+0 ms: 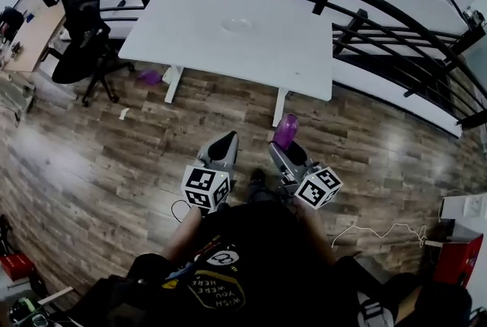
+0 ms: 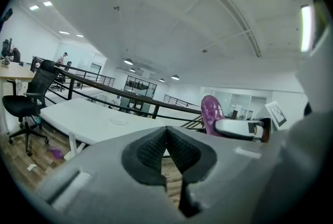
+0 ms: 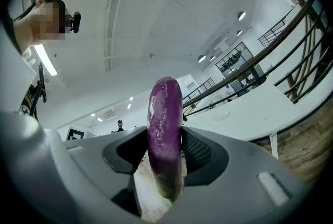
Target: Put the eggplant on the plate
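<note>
Ahead of you: one white surface point(image 1: 228, 36) on white legs, standing on a wood-plank floor point(image 1: 99, 158). Behind it: a curved black railing point(image 1: 365, 14). To your left: a black office chair point(image 1: 80, 29) on castors, beside a wooden desk point(image 1: 34, 36). Overhead: a white ceiling point(image 2: 171, 20) with round lights point(image 2: 128, 61) lit in the distance.

I see the eggplant point(image 3: 165, 129), long, glossy purple, upright with its pale green end down, clamped between the jaws of my right gripper point(image 1: 288, 153), short of the white worktop point(image 1: 289, 52), the plate point(image 1: 237, 23), pale, round, flat on that worktop, well apart
</note>
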`<state>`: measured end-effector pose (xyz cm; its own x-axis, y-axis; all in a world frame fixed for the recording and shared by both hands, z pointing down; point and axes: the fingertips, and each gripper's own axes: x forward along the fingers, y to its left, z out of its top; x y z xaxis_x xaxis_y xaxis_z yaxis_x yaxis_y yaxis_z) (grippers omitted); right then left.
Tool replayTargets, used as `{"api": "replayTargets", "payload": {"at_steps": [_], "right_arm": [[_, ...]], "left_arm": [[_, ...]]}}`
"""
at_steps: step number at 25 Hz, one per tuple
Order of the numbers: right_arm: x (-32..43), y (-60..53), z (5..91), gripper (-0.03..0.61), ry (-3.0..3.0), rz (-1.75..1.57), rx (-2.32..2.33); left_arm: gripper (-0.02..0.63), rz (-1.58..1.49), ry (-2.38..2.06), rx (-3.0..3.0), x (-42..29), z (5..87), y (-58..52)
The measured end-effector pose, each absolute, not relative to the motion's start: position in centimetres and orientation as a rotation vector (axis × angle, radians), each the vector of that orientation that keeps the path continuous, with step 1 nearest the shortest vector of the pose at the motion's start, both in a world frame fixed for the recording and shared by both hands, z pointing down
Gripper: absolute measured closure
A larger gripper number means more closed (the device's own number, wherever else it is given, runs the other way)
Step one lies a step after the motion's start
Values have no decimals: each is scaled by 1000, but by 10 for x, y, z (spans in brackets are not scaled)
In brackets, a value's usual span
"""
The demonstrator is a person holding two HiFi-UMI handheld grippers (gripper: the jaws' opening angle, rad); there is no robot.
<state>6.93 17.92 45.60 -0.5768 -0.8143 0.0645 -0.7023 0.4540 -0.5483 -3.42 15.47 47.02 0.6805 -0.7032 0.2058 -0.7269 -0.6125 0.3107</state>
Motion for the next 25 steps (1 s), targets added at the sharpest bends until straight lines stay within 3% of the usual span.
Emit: {"api": "replayTargets", "payload": {"at_steps": [6, 12, 25], "right_arm": [[127, 107, 456, 373, 2525, -809, -1268], [142, 49, 469, 374, 2596, -859, -1181], [105, -112, 493, 374, 2634, -920, -1149]], "left_arm": [[609, 78, -1154, 2536, 29, 459, 85], [609, 8, -1181, 2469, 48, 469, 37], [609, 107, -1214, 2482, 15, 496, -127]]}}
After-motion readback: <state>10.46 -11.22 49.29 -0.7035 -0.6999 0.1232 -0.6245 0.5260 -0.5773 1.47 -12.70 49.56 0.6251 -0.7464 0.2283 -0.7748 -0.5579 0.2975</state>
